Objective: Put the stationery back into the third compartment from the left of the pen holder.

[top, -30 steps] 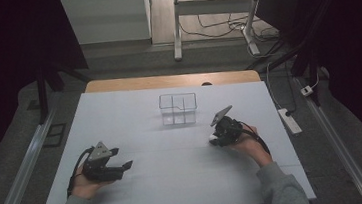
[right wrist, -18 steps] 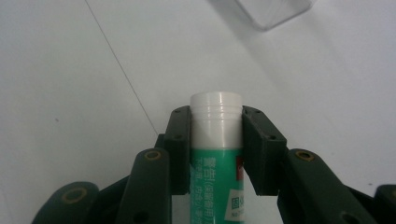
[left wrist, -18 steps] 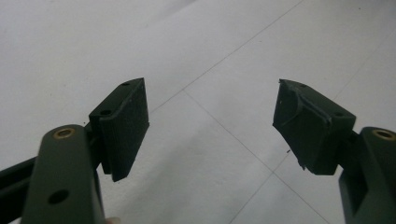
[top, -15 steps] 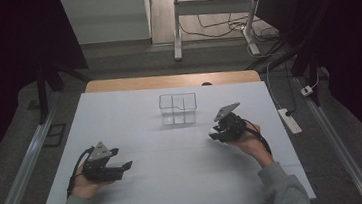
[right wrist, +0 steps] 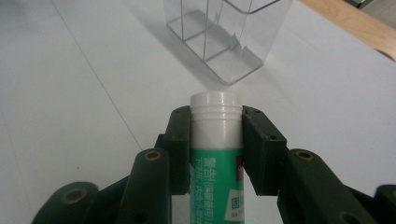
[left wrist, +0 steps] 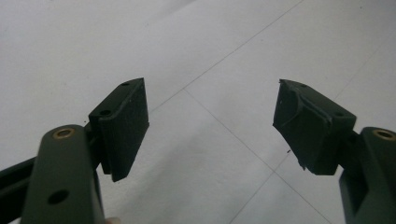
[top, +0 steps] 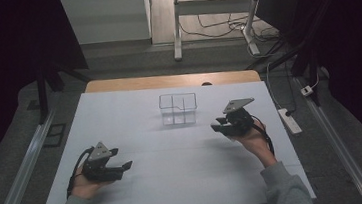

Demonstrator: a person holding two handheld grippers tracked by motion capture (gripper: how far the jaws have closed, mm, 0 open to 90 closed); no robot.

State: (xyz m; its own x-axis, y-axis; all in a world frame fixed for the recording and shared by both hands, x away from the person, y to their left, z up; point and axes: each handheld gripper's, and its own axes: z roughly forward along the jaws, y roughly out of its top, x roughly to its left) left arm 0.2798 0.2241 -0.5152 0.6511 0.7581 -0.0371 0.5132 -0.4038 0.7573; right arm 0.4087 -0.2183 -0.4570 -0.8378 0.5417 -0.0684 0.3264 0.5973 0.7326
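From the high view we see a white table (top: 176, 178) with a clear divided organizer (top: 178, 108) standing on it toward the far side, near the middle. Our left gripper (top: 125, 165) sits low at the near left of the table, held in the left hand (top: 84, 184), its jaws standing apart with nothing between them, well away from the organizer. Our right gripper (top: 216, 125) is held up above the table at the right in the right hand (top: 254, 142), just to the right of the organizer and a little nearer to us; from here the thing in its grip is too small to make out. In the left gripper view we look down on bare white tabletop (left wrist: 210, 60) crossed by thin seam lines; the two black jaws are spread wide and their pads (left wrist: 125, 126) touch nothing. In the right gripper view we find the jaws pressed against both sides of a glue stick (right wrist: 215, 154), a white tube with a green label and a white ribbed cap, whose cap end sticks out past the pads (right wrist: 180, 149) toward the organizer. The right gripper (right wrist: 215, 119) thus pinches the stick just below its cap. Beyond it stands the clear organizer (right wrist: 224, 37), upright on the white table (right wrist: 70, 93), its inner walls dividing it into compartments, and the stick's cap is apart from it, pointing roughly at its near corner. A strip of wooden edge (right wrist: 355, 28) shows at the upper right of this view.
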